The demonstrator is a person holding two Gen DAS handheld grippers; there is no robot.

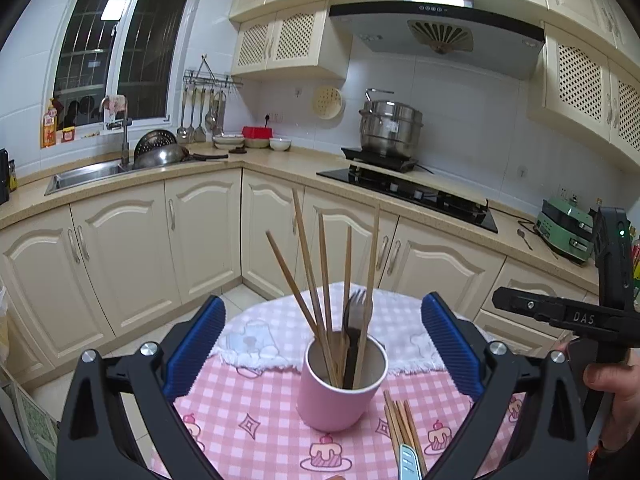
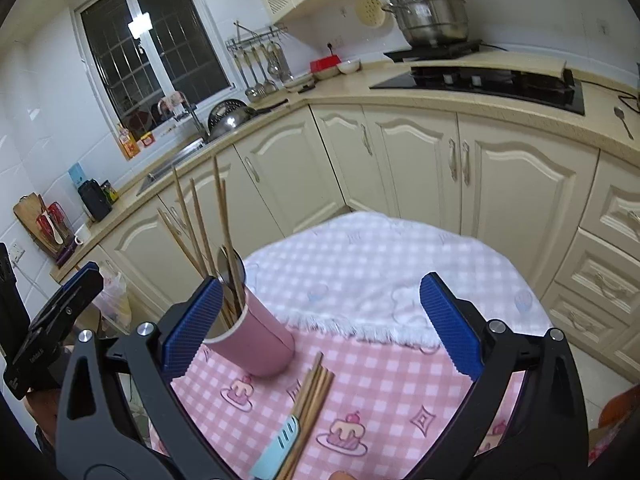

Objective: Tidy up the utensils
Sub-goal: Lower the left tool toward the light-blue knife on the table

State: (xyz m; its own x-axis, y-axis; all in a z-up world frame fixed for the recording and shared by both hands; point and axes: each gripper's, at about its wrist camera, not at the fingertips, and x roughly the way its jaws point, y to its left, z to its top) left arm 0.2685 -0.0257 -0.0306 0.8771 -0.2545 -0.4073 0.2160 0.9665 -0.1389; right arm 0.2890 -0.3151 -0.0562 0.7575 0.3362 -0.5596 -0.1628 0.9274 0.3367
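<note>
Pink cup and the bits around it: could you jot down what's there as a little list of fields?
holder: pink cup, upright on the checked tablecloth
inside it: wooden chopsticks and a dark fork
lying loose: chopstick bundle and a light blue utensil, beside the cup
left gripper: open, empty, cup ahead between its fingers
right gripper: open, empty, above the loose bundle

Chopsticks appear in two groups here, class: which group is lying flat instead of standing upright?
The bundle of chopsticks on the pink checked tablecloth, beside the light blue utensil. The others stand upright in the pink cup.
</note>
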